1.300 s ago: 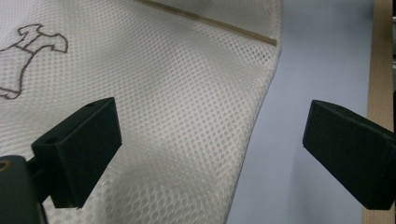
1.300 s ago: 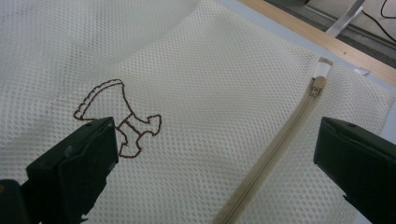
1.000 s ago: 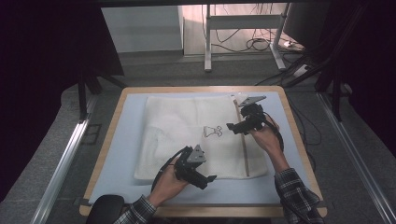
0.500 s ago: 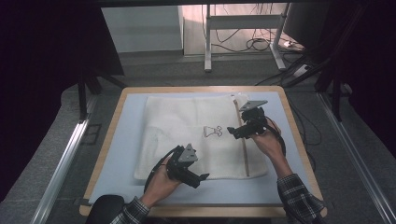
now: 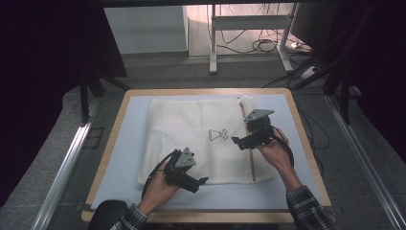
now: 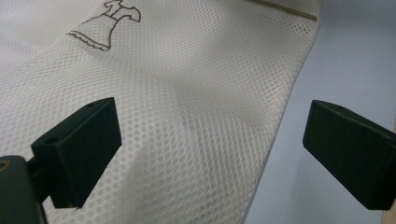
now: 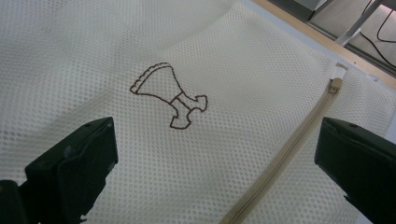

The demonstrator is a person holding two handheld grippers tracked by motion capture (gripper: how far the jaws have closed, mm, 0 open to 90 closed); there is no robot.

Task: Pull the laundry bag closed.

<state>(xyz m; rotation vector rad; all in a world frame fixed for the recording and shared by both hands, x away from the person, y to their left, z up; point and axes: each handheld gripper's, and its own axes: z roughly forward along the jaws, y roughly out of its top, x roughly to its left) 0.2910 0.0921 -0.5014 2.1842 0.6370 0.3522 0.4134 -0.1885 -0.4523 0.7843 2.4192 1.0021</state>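
white mesh laundry bag [image 5: 201,129] lies flat across the blue-topped table [image 5: 129,158], its zipper [image 5: 249,143] along the right side. left tongs [image 5: 203,180] over the bag's near edge, jaws wide apart, holding nothing. right tongs [image 5: 234,140] above mesh between the dress print [image 5: 218,135] and the zipper, jaws apart too.
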